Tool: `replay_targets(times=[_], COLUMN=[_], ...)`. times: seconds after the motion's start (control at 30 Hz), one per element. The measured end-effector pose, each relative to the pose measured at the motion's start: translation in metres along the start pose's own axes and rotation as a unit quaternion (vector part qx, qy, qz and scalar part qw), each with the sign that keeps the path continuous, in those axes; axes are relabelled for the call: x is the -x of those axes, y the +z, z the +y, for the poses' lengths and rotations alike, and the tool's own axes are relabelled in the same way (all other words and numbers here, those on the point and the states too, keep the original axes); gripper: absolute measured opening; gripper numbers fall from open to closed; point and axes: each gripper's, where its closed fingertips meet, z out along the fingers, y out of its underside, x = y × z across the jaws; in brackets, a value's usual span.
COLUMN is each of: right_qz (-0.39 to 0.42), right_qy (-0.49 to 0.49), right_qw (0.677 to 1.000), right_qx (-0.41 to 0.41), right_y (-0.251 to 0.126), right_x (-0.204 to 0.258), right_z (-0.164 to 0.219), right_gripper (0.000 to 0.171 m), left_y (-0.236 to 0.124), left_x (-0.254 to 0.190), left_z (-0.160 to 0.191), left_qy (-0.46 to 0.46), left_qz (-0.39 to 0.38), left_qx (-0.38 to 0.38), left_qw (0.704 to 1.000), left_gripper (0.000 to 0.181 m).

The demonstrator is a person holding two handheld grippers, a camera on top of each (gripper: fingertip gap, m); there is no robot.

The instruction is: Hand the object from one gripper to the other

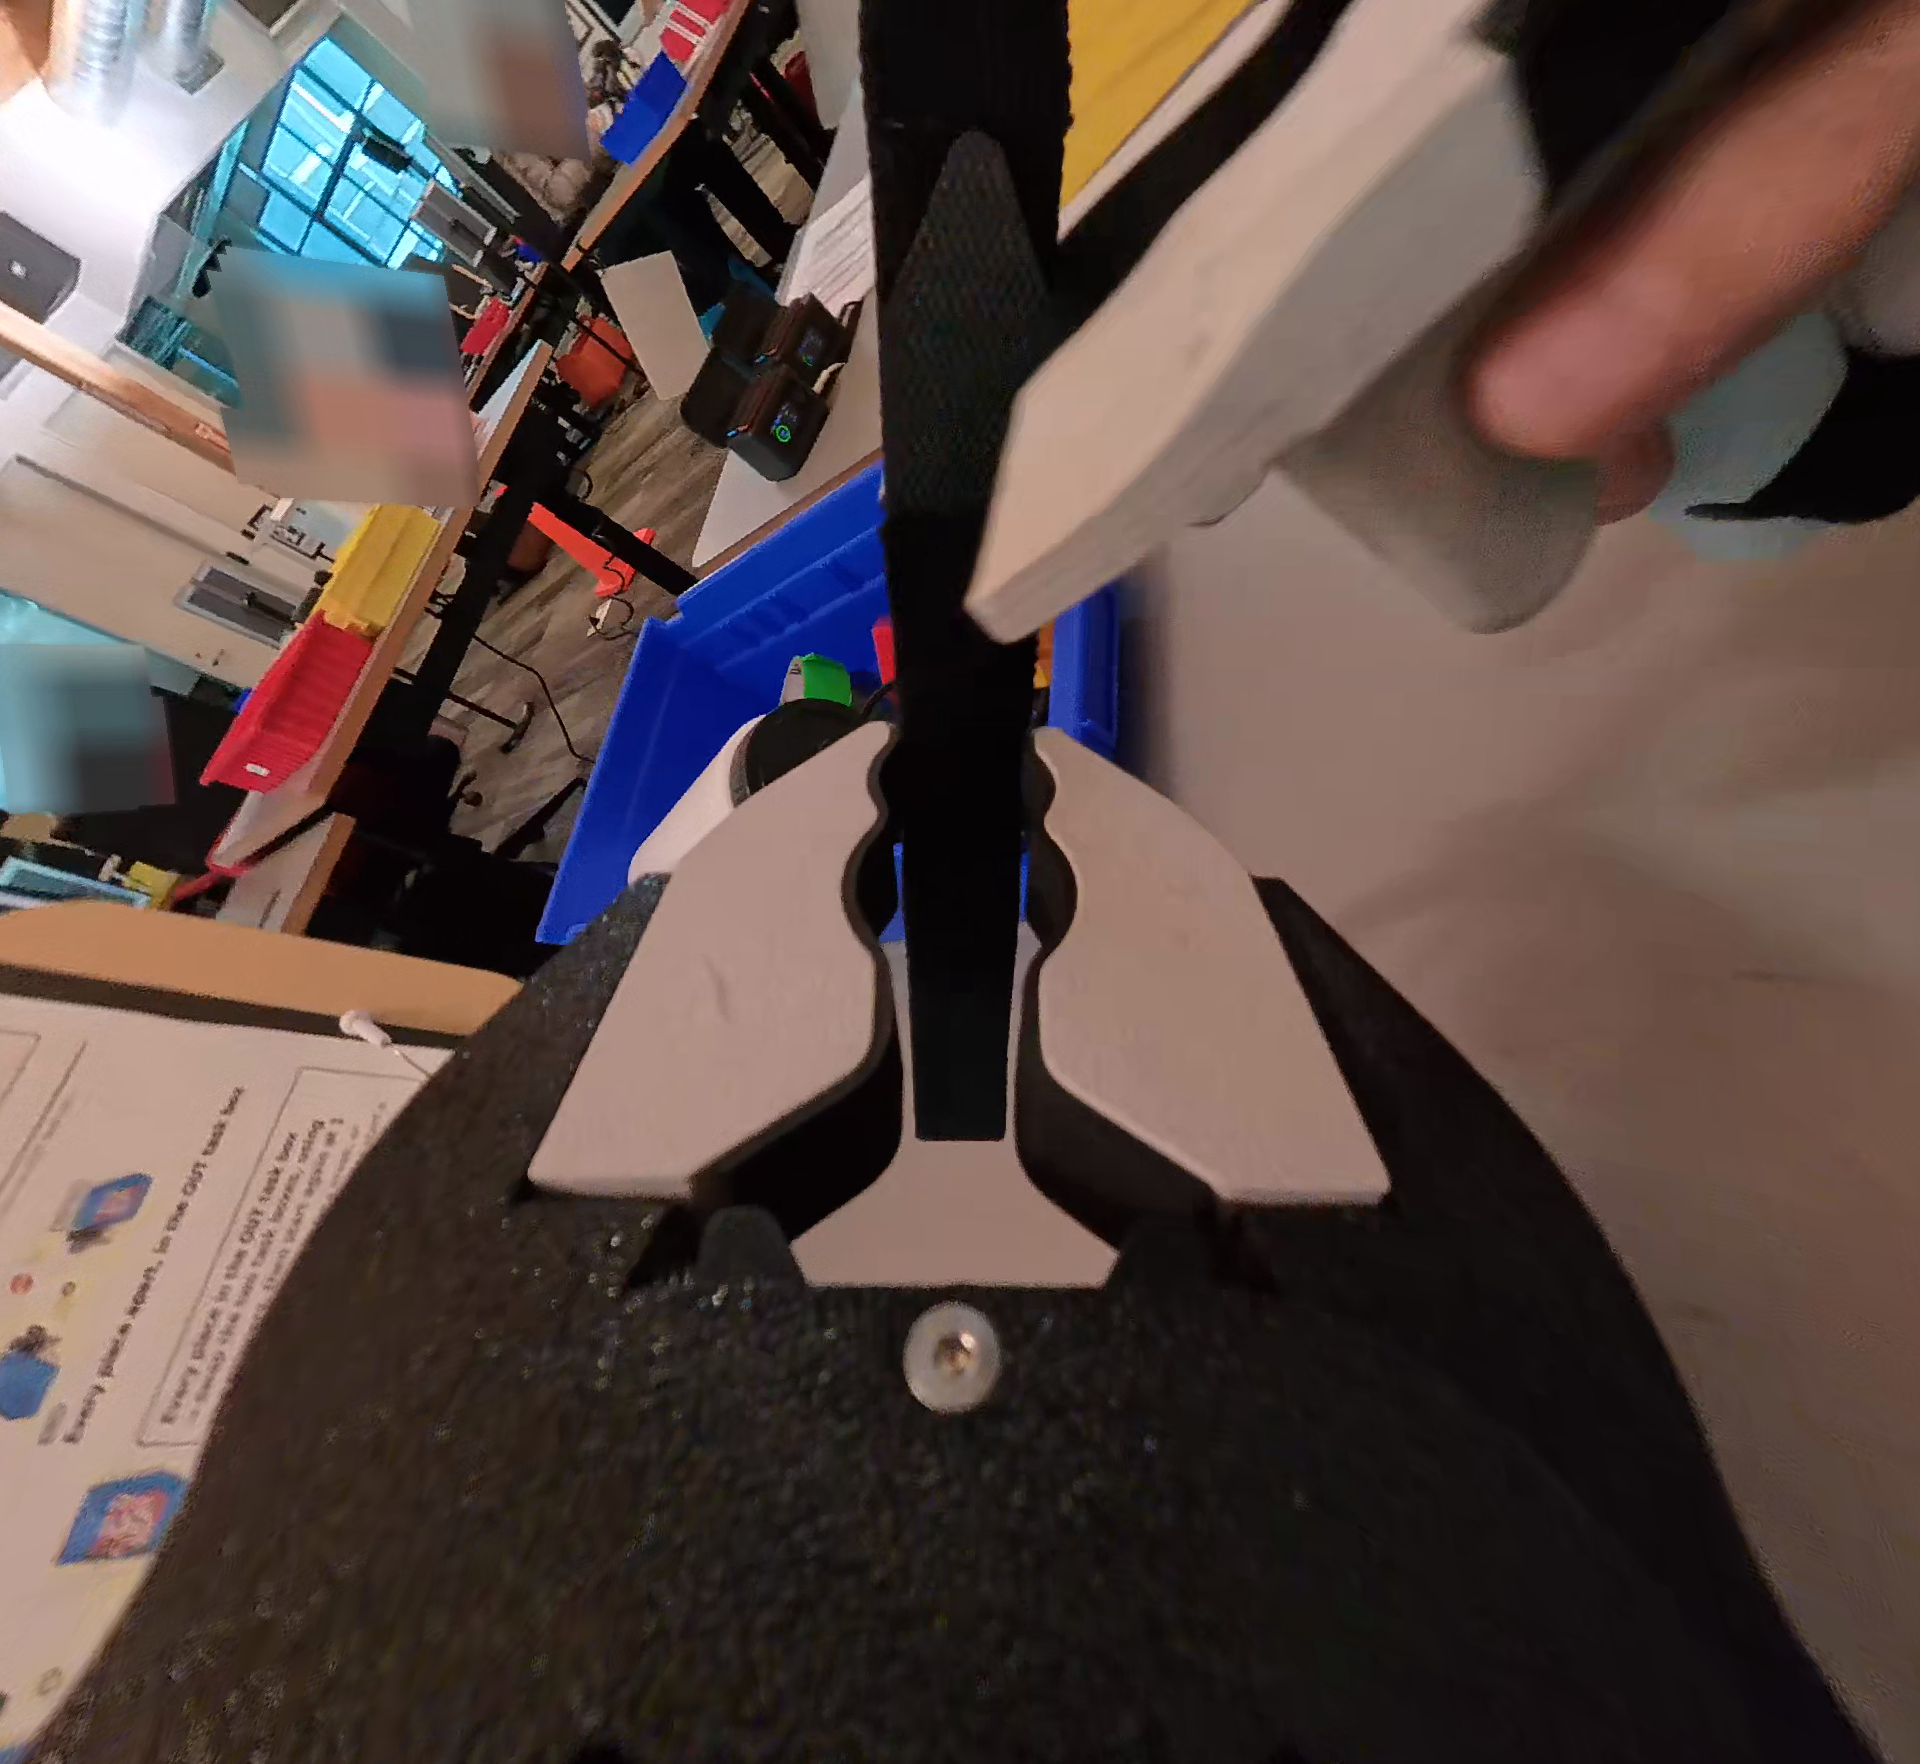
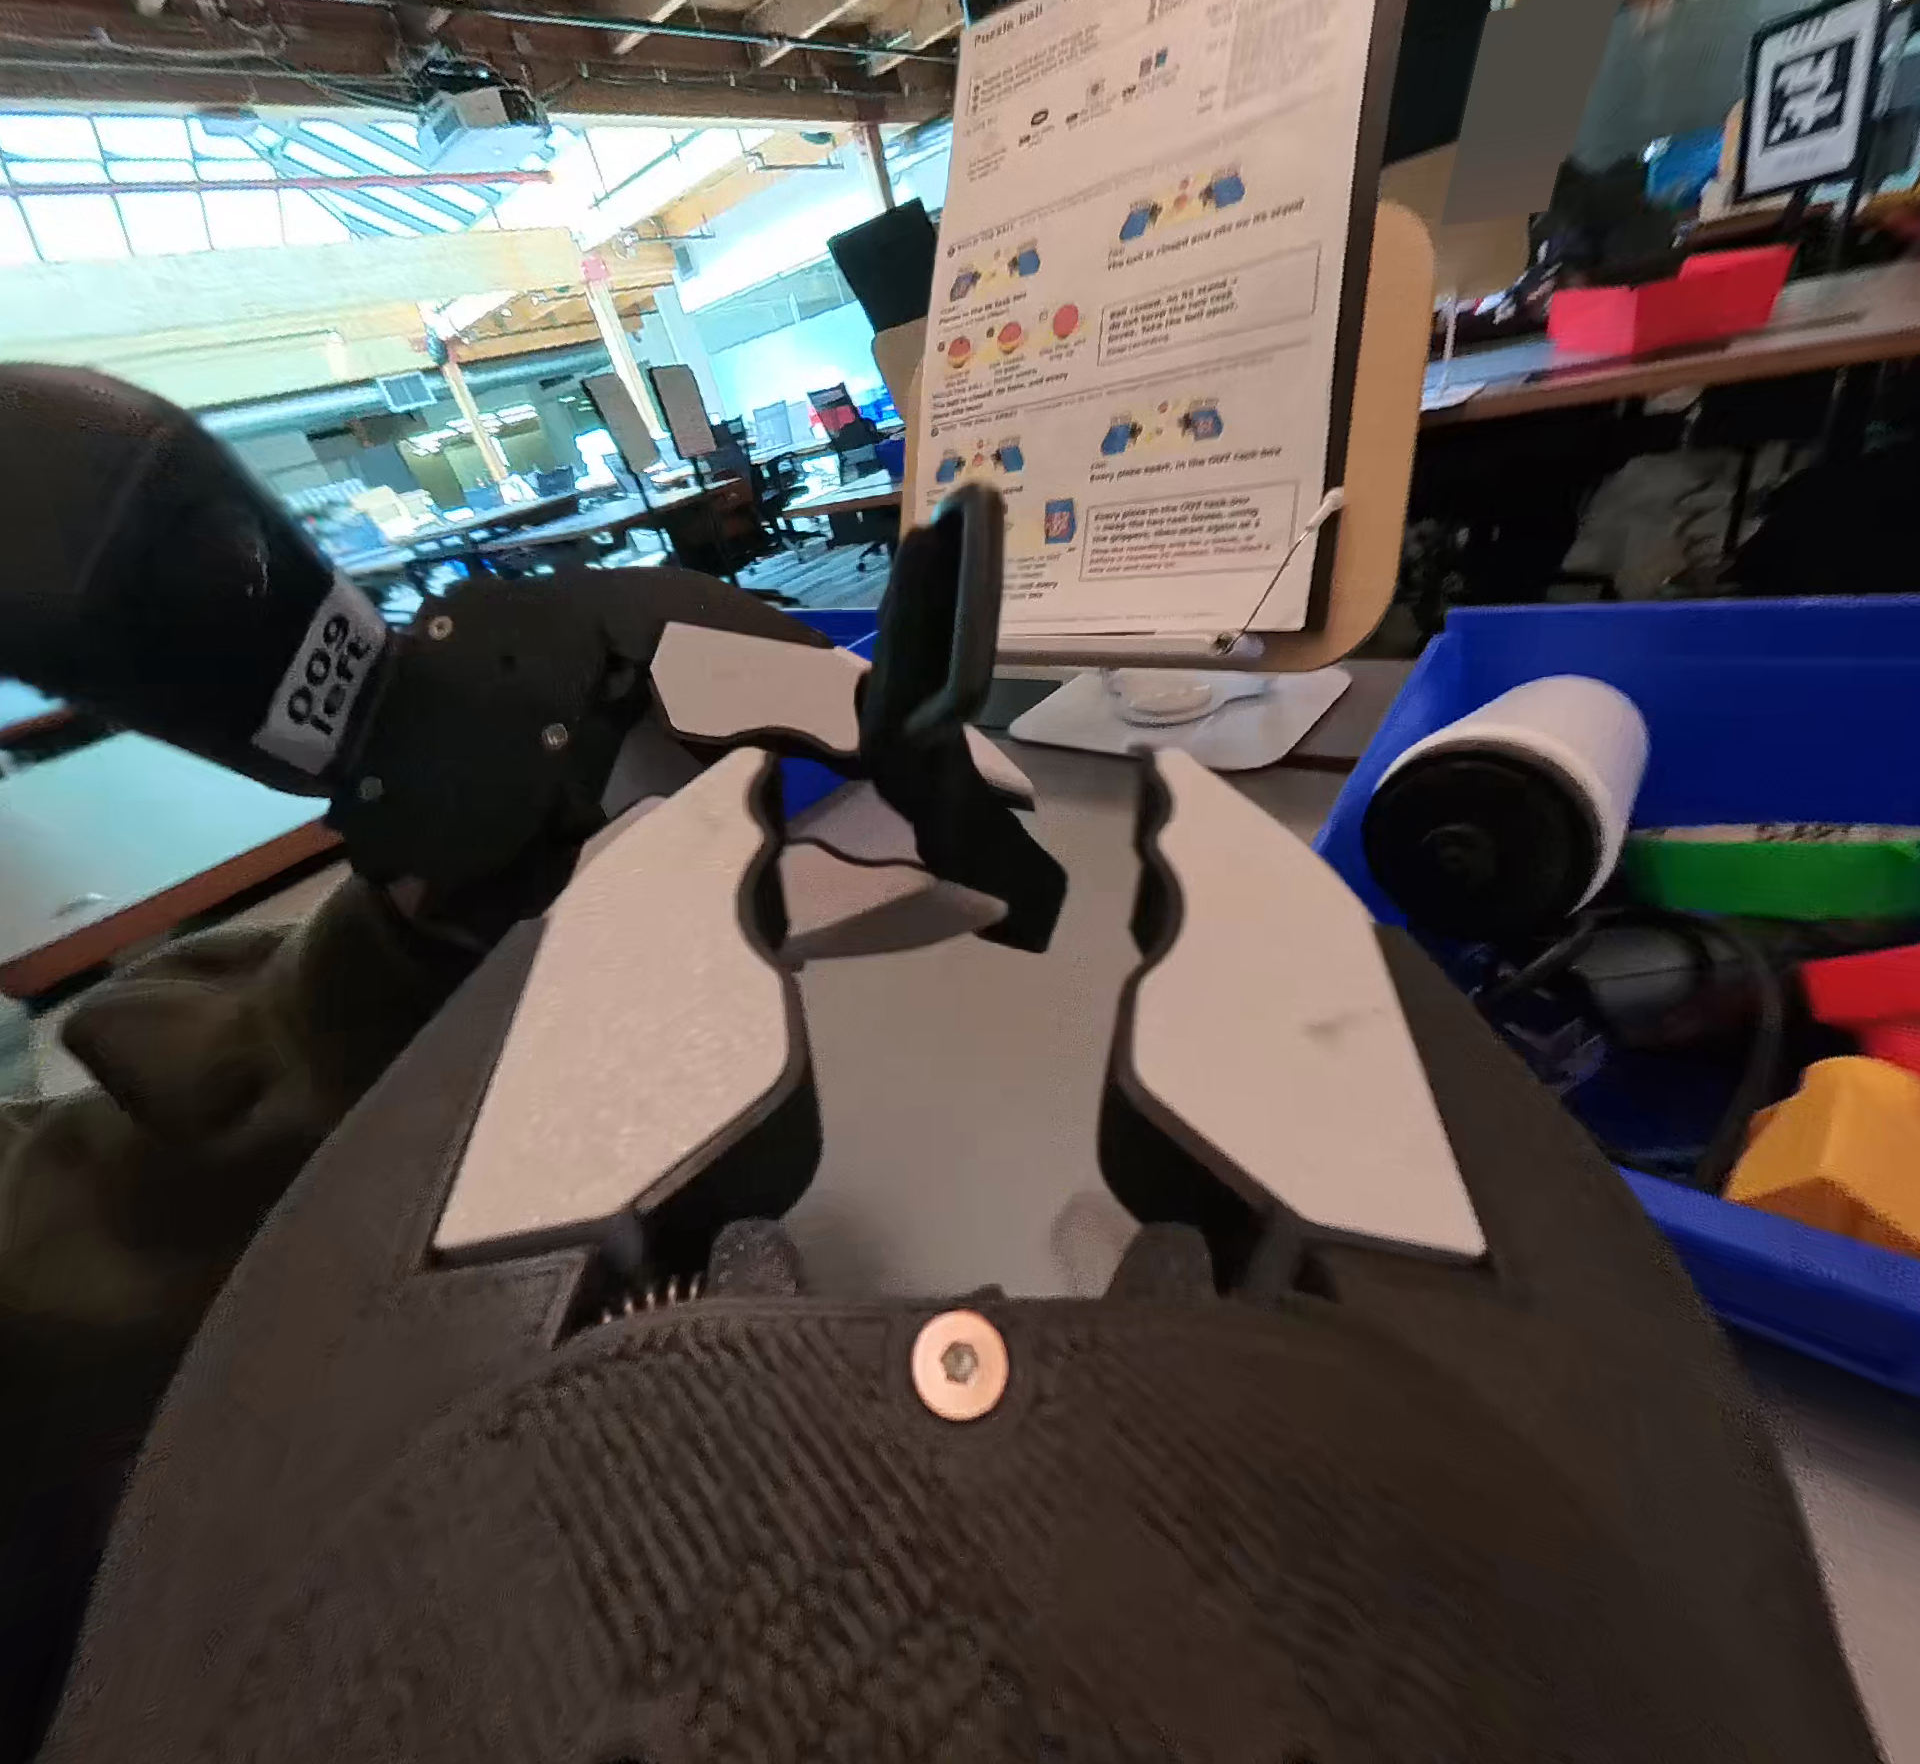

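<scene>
A black fabric strap [image 1: 966, 364] with a looped end is clamped between the fingers of my left gripper [image 1: 961, 748], which is shut on it. In the right wrist view the left gripper [image 2: 862, 706] comes in from the left and holds the strap [image 2: 935, 634] upright, its loose lower end hanging down. My right gripper [image 2: 961, 779] is open and empty, and the strap's lower end lies between its fingertips without touching them. One grey finger [image 1: 1247, 343] of the right gripper, with a hand behind it, shows beside the strap in the left wrist view.
A blue bin [image 2: 1714, 654] at the right holds a white roll [image 2: 1507, 800], cables and coloured pieces. The same bin [image 1: 675, 727] shows beyond the left fingers. An instruction sheet on a stand [image 2: 1143, 260] stands behind the strap. The grey tabletop [image 1: 1558, 883] lies below.
</scene>
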Motion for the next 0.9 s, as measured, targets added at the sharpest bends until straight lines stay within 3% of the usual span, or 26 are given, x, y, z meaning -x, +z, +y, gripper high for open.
replay_targets(times=[0.03, 0.17, 0.3, 0.47, 0.67, 0.77, 0.9], right_qz=[0.003, -0.016, -0.057, -0.06, -0.126, -0.123, -0.073], right_qy=[-0.018, -0.061, -0.063, -0.044, -0.021, -0.032, -0.074], right_qw=[1.0, 0.998, 0.996, 0.997, 0.992, 0.992, 0.994], right_qx=[-0.002, -0.007, -0.009, -0.005, -0.018, -0.019, -0.017], right_y=[-0.001, -0.003, -0.001, 0.009, 0.017, 0.019, 0.019], right_x=[0.0, 0.006, 0.016, 0.013, 0.037, 0.038, 0.026], right_z=[-0.002, -0.006, -0.003, 0.012, 0.018, 0.02, 0.02], right_gripper=[0.074, 0.098, 0.1, 0.089, 0.065, 0.05, 0.025], left_y=[-0.002, -0.013, -0.025, -0.035, -0.053, -0.057, -0.054], left_x=[0.004, 0.026, 0.042, 0.037, 0.028, 0.029, 0.03], left_z=[0.0, 0.0, -0.002, -0.025, -0.055, -0.057, -0.054], left_qy=[-0.013, -0.079, -0.155, -0.256, -0.372, -0.379, -0.381], left_qz=[-0.004, -0.033, -0.041, 0.038, 0.171, 0.181, 0.167], left_qx=[-0.005, -0.027, -0.062, -0.152, -0.277, -0.29, -0.272], left_qw=[1.0, 0.996, 0.985, 0.954, 0.869, 0.86, 0.868], left_gripper=[0.02, 0.02, 0.019, 0.02, 0.02, 0.02, 0.02])
